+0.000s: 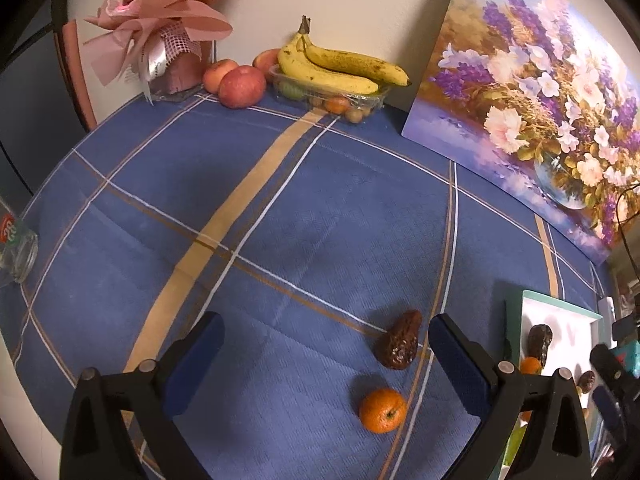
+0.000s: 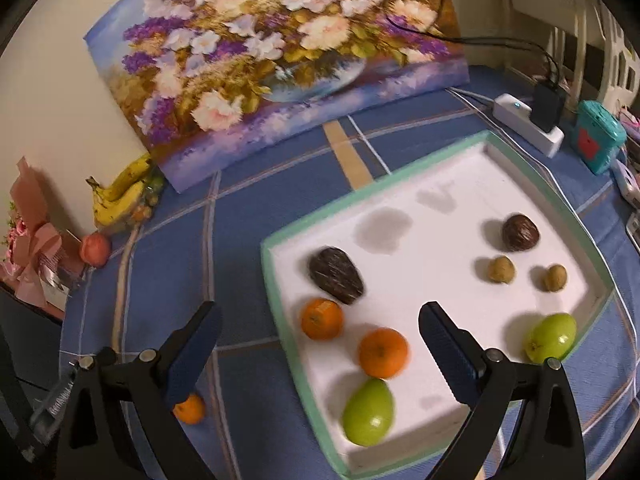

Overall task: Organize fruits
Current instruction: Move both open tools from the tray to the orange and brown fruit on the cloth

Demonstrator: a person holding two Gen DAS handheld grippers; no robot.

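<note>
My left gripper [image 1: 326, 360] is open and empty above the blue plaid cloth. A loose orange [image 1: 382, 410] and a dark brown avocado [image 1: 400, 340] lie between its fingers. My right gripper [image 2: 320, 344] is open and empty over the near left part of the white tray [image 2: 280, 276]. In the tray lie two oranges [image 2: 322, 318] [image 2: 383, 353], a dark avocado [image 2: 336, 275], two green fruits [image 2: 368, 412] [image 2: 552, 338], a dark round fruit [image 2: 520, 233] and two small brown fruits [image 2: 501, 269]. The loose orange [image 2: 191, 409] shows behind the right gripper's left finger.
Bananas [image 1: 340, 66] on a clear plastic box [image 1: 332, 98] of small fruits and apples [image 1: 241, 86] stand by the far wall beside a pink bouquet [image 1: 160, 28]. A flower painting [image 1: 532, 92] leans on the wall. A glass jar [image 1: 18, 248] lies at left. A power strip [image 2: 528, 124] and teal device [image 2: 598, 140] sit beyond the tray.
</note>
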